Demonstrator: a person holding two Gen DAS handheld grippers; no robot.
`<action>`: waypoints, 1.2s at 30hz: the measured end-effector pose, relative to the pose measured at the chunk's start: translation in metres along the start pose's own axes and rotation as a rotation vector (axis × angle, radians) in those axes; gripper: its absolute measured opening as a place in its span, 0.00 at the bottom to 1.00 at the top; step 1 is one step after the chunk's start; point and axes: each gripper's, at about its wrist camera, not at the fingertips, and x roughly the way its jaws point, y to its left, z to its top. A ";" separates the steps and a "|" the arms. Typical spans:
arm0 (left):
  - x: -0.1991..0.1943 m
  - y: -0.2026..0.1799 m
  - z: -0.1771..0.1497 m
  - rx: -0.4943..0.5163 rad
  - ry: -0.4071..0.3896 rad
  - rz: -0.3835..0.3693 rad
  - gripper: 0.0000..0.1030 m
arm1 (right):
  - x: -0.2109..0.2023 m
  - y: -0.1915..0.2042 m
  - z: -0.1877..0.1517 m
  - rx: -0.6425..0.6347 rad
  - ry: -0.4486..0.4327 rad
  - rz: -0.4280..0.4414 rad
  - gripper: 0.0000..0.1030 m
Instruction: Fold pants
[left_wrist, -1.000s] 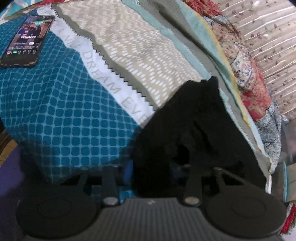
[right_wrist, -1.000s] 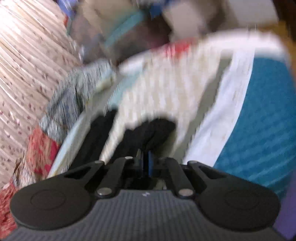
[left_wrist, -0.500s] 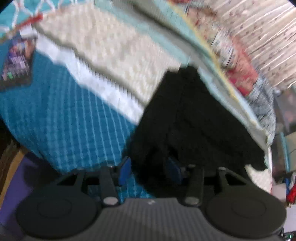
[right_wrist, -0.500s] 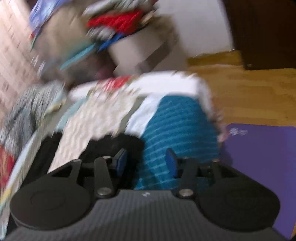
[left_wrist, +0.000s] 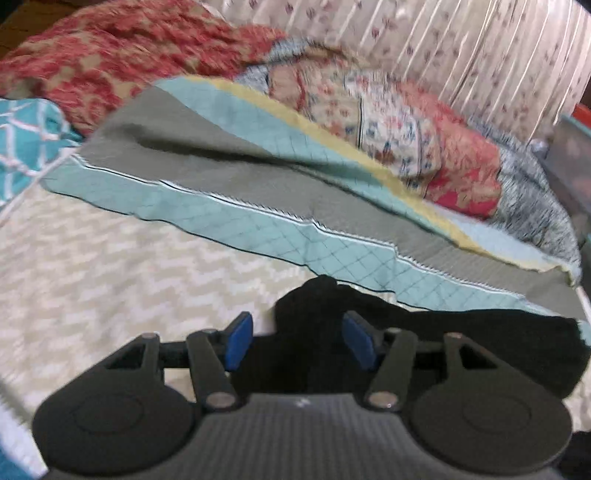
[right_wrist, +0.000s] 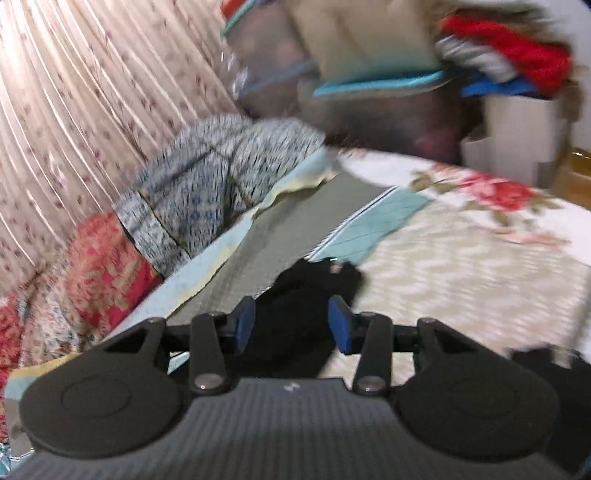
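Note:
The black pants (left_wrist: 461, 343) lie on the patterned bed cover, stretching from between my left fingers off to the right. My left gripper (left_wrist: 297, 341) is open, its blue pads either side of a raised fold of the pants. In the right wrist view the pants (right_wrist: 306, 295) lie between the fingers of my right gripper (right_wrist: 291, 325), which is open too. Another black part (right_wrist: 554, 373) shows at the lower right. Both views are blurred.
A teal and grey quilt (left_wrist: 258, 192) lies behind the pants, with red floral bedding (left_wrist: 424, 140) piled against a pleated curtain (left_wrist: 461, 44). In the right wrist view a stack of clothes (right_wrist: 498, 59) sits beyond the bed cover (right_wrist: 461, 258).
Both grippers have opened and let go of the pants. Both cameras have swung toward the curtain side of the bed; the phone and blue cover have left the left view.

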 end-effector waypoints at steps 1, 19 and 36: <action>0.016 -0.005 0.005 0.005 0.012 0.012 0.55 | 0.020 0.009 0.006 -0.001 0.025 -0.002 0.46; 0.092 -0.020 -0.004 0.064 0.087 0.106 0.10 | 0.195 0.035 -0.001 0.112 0.221 -0.308 0.11; -0.126 0.005 -0.073 -0.085 -0.189 -0.129 0.09 | -0.082 -0.068 0.004 0.238 0.000 0.090 0.05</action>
